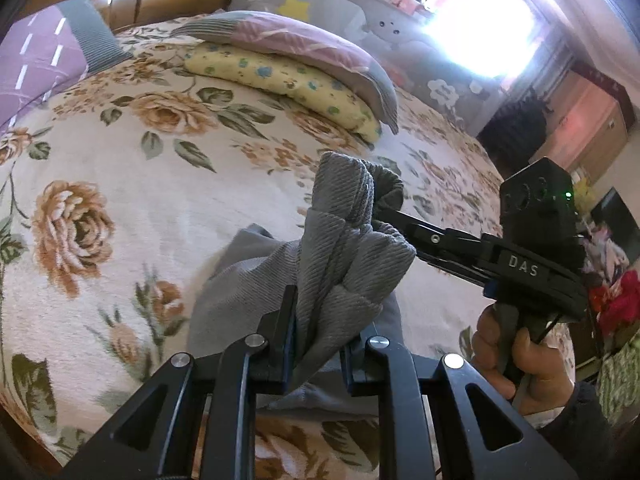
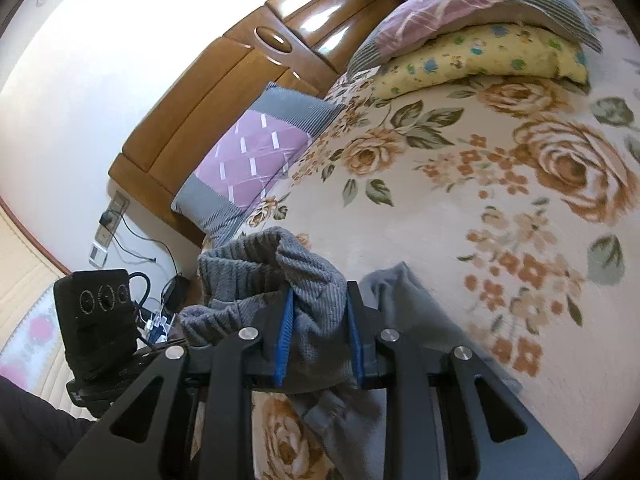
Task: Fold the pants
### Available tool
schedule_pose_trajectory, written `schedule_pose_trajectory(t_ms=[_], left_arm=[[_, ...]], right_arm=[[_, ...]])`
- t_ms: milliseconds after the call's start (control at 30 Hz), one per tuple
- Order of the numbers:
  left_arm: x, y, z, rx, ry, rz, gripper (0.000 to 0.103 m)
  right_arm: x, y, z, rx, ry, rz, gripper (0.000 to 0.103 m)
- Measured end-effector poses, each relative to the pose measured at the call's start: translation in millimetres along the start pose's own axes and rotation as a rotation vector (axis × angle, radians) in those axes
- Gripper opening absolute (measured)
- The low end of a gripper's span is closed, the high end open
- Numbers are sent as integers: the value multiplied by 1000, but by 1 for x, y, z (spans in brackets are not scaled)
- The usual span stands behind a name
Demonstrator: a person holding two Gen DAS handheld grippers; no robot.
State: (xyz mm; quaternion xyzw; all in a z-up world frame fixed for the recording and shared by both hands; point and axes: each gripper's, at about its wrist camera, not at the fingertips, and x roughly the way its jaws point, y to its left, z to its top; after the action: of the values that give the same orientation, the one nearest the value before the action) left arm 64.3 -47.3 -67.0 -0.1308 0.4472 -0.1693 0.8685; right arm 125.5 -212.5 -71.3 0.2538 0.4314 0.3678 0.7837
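Grey pants: lifted over the bed. My left tongs and right tongs each pinch cloth; I should keep edges level.

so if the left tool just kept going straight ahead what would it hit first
The left tool is already shut on the grey pants, so that bunched cloth comes first. Just past it sits the right tool, gripping the same bunch; depth is hard to judge, but they look close.
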Motion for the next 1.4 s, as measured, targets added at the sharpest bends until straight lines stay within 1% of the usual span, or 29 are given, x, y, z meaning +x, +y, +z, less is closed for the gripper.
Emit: schedule_pose_trajectory(t_ms=[133, 200, 267, 433, 667, 900, 1000, 1133, 1233, 1400], left_arm=[[6, -12, -10, 47, 5, 1, 17], [11, -15, -15, 65, 14, -4, 17], [15, -18, -20, 74, 24, -12, 17], [20, -23, -25, 92, 37, -20, 17], [29, -30, -36, 124, 66, -37, 17], [33, -38, -48, 185, 87, -45, 18], [32, -38, -51, 189, 94, -56, 19], [26, -39, -57, 201, 96, -64, 24], [24, -36, -60, 190, 107, -75, 25], [18, -33, -61, 180, 124, -91, 26]], right_arm=[[-9, -16, -12, 34, -17, 6, 29], [-13, -22, -18, 51, -19, -4, 33], [-17, -29, -23, 65, -19, -20, 34], [-23, -35, -34, 70, -19, -50, 35], [-34, -41, -48, 109, -38, -76, 36], [-47, -49, -62, 145, -64, -105, 36], [-51, -49, -68, 153, -70, -135, 36], [-62, -41, -71, 152, -93, -180, 36], [-74, -31, -69, 139, -121, -203, 36], [-83, -16, -65, 128, -130, -226, 36]])
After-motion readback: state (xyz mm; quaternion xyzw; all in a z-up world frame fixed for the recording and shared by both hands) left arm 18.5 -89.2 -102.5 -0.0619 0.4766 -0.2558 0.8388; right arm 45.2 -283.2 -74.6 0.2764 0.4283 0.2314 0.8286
